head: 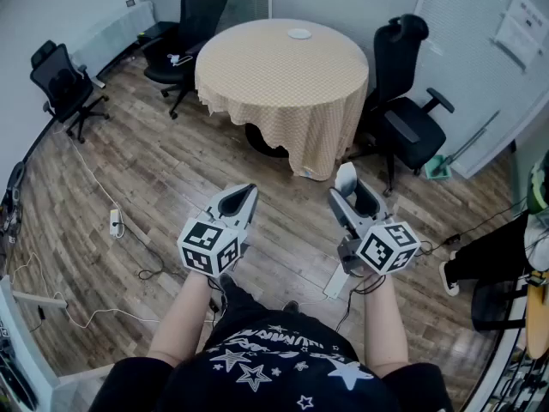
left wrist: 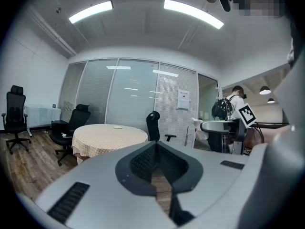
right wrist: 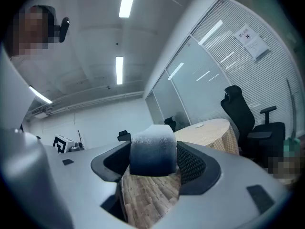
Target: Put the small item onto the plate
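Black star-printed shirt (head: 274, 363) sits nearest the lens, with both forearms out over the wood-plank floor (head: 171, 178). Right gripper (head: 352, 189): grey plastic jaws set wide, their ribbed dark pads pinching the small item (right wrist: 153, 151) at the tips. The item is a rounded block, frosty white on top and darker below. Left gripper (head: 244, 196): jaws pressed together, nothing between them. Plate (head: 299, 33): small, white and round, on the far side of the round bench (head: 283, 75) with its checked beige cloth, well apart from the item.

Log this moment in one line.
left gripper shut, empty | right gripper shut on small item | plate on round table ahead | item not yet on plate
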`<move>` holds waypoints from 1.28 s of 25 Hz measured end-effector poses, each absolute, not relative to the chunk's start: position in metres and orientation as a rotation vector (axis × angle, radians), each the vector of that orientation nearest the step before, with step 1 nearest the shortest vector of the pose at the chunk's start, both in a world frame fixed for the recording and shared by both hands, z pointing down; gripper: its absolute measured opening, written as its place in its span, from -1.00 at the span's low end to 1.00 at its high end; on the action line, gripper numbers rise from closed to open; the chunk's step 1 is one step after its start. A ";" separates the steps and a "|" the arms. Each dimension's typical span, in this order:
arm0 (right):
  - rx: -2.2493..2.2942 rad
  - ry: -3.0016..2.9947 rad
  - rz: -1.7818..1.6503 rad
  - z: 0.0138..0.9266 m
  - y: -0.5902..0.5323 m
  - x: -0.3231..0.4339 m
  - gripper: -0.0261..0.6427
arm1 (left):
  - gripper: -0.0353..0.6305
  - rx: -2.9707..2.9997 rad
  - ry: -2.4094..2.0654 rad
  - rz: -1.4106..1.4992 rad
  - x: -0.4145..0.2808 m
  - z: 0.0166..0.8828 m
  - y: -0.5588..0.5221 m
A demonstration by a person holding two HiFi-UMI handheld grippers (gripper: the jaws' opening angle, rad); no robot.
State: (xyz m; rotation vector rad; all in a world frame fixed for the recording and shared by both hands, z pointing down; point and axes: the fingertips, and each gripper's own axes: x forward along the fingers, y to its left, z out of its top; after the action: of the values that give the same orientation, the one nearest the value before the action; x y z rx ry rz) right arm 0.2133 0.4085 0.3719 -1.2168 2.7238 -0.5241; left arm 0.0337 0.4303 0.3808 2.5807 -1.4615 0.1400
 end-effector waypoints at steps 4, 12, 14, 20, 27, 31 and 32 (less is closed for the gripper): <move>-1.216 2.733 -0.522 0.375 0.414 0.210 -0.02 | -0.87 2.577 -1.485 0.168 0.035 0.383 0.431; -1.216 2.758 -0.548 0.389 0.411 0.220 -0.02 | -0.87 2.560 -1.485 0.164 0.047 0.387 0.426; -1.206 2.764 -0.558 0.392 0.410 0.224 -0.01 | -0.87 2.554 -1.497 0.164 0.052 0.388 0.426; -1.176 2.742 -0.630 0.396 0.405 0.239 -0.01 | -0.87 2.512 -1.522 0.149 0.066 0.393 0.429; -1.135 2.759 -0.670 0.406 0.385 0.228 -0.01 | -0.87 2.478 -1.544 0.155 0.058 0.400 0.421; -1.146 2.744 -0.701 0.414 0.372 0.219 -0.01 | -0.87 2.467 -1.543 0.143 0.042 0.405 0.402; -1.157 2.745 -0.705 0.416 0.367 0.218 -0.01 | -0.87 2.471 -1.535 0.139 0.039 0.405 0.395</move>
State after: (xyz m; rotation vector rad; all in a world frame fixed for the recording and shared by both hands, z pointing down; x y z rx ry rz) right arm 0.2179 0.3669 0.4162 -1.1567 2.7446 -0.7047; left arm 0.0391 0.3946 0.4054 2.4710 -1.5350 0.1394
